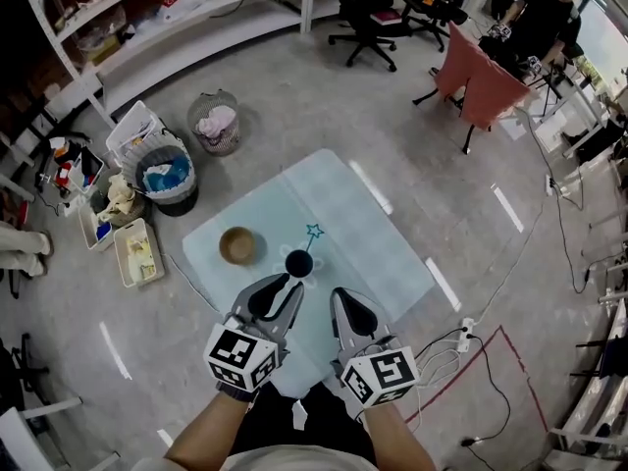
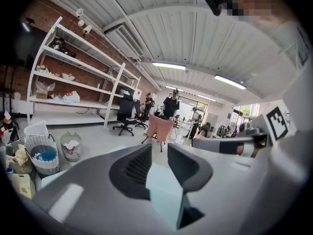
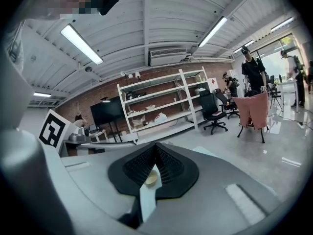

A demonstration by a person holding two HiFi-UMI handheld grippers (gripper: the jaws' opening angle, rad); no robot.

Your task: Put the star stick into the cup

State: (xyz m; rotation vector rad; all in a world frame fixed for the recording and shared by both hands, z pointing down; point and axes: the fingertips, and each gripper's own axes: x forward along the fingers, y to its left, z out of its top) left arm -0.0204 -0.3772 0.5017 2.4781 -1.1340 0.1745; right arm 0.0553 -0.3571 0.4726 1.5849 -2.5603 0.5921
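A black cup (image 1: pixel 299 262) stands near the middle of the pale blue table (image 1: pixel 363 234). The star stick (image 1: pixel 314 232), thin with a teal star on top, leans up out of that cup. Left of it sits a brown bowl (image 1: pixel 237 245), which also shows through the right jaws (image 3: pixel 151 179). My left gripper (image 1: pixel 291 283) (image 2: pixel 159 148) hovers just in front of the cup; its jaws stand apart with nothing between them. My right gripper (image 1: pixel 340 295) (image 3: pixel 155 146) hangs to the right of the cup, jaws touching at the tips and empty.
Left of the table stand a lined waste bin (image 1: pixel 167 180), a wire basket (image 1: pixel 216 121) and small crates (image 1: pixel 137 253). White shelves (image 1: pixel 196 27) run along the back. Office chairs (image 1: pixel 368 13), a pink-draped chair (image 1: pixel 481 81) and a person (image 1: pixel 545 13) are farther off. Cables (image 1: pixel 461 341) lie on the right.
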